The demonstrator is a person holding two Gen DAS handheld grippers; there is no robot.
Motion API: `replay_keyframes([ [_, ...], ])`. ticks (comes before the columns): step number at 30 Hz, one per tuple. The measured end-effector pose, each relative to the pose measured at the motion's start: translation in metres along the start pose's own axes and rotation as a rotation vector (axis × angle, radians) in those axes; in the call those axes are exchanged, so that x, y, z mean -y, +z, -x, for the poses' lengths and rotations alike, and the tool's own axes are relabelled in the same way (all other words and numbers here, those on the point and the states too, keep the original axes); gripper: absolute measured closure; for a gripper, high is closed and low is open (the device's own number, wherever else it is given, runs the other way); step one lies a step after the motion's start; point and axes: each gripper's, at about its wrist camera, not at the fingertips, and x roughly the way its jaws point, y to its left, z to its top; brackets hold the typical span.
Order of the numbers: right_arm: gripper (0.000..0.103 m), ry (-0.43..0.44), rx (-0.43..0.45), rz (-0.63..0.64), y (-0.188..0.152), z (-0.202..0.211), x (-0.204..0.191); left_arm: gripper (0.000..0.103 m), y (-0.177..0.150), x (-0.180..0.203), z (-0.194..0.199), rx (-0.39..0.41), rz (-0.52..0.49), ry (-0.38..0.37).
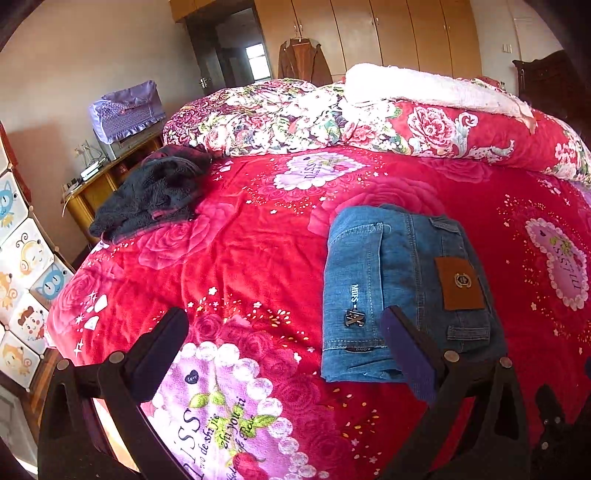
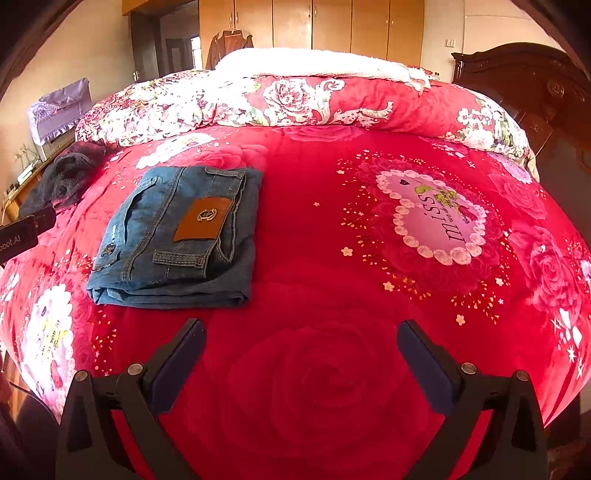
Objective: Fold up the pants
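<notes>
folded jeans (image 1: 402, 291) on red blanket (image 1: 240, 266), left gripper (image 1: 284, 328) spread

Both views are bright and warm-toned, with strong light falling across the red blanket (image 2: 317, 280) and saturating its colour. The white towel (image 1: 424, 86) at the top of each frame is blown out, its texture nearly lost. A small window (image 1: 257, 61) glows in the upper middle of the left wrist view. Fisheye distortion bulges the bed into a dome and bends the wardrobe (image 2: 332, 26) along the top. All four corners fall into black vignette. The gripper fingers (image 2: 184, 354) at the bottom are dark, slightly soft, and cast little visible shadow
</notes>
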Motion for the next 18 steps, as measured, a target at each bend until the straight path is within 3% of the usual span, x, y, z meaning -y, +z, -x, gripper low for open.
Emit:
replay_keyframes([
  [3, 0.000, -0.009, 0.007, 0.012, -0.002, 0.001, -0.001, 0.000, -0.006, 0.006, 0.001, -0.015, -0.025, 0.015],
  [8, 0.000, -0.031, 0.025, 0.033, -0.005, 0.003, -0.004, 0.000, -0.012, 0.016, -0.001, -0.079, -0.024, -0.093],
  [18, 0.000, -0.044, 0.038, 0.029, -0.007, 0.004, 0.002, 0.000, -0.025, 0.026, -0.007, -0.152, -0.025, -0.135],
])
